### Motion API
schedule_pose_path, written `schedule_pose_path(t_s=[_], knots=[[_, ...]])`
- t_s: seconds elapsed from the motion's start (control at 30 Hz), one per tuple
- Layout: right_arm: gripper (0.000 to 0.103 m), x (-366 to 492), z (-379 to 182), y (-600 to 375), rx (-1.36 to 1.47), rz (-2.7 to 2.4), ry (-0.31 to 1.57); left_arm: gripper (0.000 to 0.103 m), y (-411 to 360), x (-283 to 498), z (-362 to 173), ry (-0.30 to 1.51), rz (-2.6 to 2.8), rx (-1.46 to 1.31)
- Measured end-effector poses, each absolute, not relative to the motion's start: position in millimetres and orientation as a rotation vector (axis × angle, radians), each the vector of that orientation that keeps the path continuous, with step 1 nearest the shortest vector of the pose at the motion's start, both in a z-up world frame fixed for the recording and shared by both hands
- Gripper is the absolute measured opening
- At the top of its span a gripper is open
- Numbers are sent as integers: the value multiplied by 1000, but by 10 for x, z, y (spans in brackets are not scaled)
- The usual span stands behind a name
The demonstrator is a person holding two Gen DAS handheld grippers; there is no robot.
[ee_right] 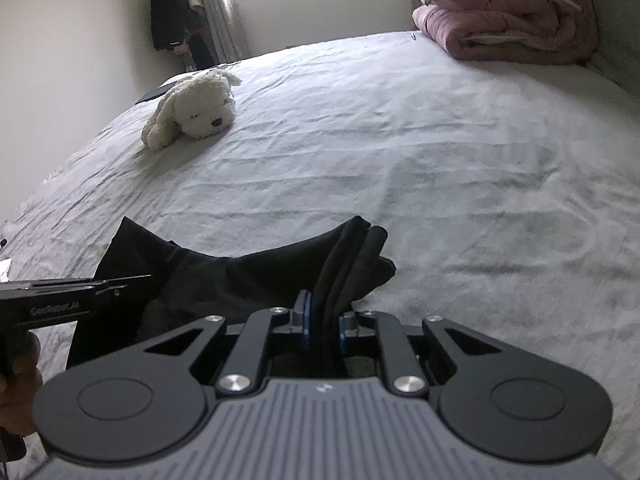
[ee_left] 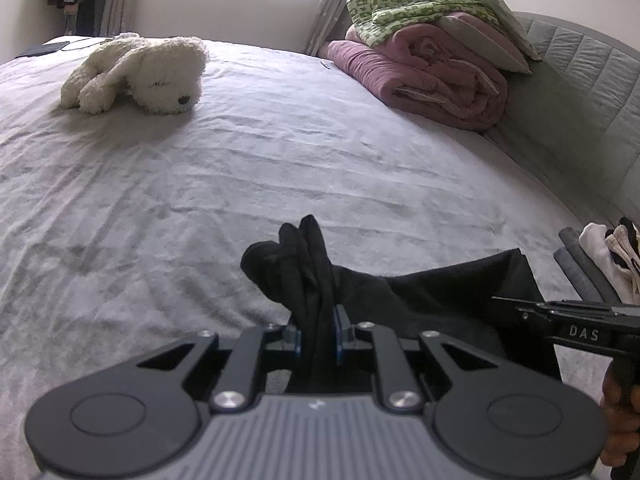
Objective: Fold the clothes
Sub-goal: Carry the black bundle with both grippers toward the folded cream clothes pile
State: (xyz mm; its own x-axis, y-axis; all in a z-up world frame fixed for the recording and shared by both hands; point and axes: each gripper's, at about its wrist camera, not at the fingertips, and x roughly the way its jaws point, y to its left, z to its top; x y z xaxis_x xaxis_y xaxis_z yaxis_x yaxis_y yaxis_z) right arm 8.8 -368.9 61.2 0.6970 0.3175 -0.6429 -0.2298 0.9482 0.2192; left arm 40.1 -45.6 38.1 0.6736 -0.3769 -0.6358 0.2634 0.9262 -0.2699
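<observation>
Filling most of both frames, the bed (ee_left: 280, 152) lay under a wrinkled pale grey sheet, with a padded grey headboard (ee_left: 580, 80) along the right edge of the left wrist view. A rolled pink quilt (ee_left: 432, 72) sat at the upper right, a green patterned blanket (ee_left: 404, 4) and a pillow heaped on top of it. A white plush dog (ee_left: 148, 76) lay at the upper left, well apart from everything else. The black garment (ee_left: 420, 292) hung stretched across the lower middle, held up off the sheet between the two tools. The left gripper (ee_left: 318, 332) had its jaws clamped on one bunched end, and the right gripper (ee_right: 323, 328) had its jaws clamped on the other. A small stack of folded clothes (ee_left: 600, 264) showed at the right edge, just beyond the garment.
</observation>
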Motion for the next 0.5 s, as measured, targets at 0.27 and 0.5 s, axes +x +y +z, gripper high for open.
schedule_pose_path(t_s=[0.27, 0.5], knots=[[14, 37, 650, -3641, 85, 298, 712, 14, -503, 359, 418, 730, -358, -127], [14, -6, 684, -3609, 57, 289, 688, 14, -523, 332, 456, 713, -358, -112]])
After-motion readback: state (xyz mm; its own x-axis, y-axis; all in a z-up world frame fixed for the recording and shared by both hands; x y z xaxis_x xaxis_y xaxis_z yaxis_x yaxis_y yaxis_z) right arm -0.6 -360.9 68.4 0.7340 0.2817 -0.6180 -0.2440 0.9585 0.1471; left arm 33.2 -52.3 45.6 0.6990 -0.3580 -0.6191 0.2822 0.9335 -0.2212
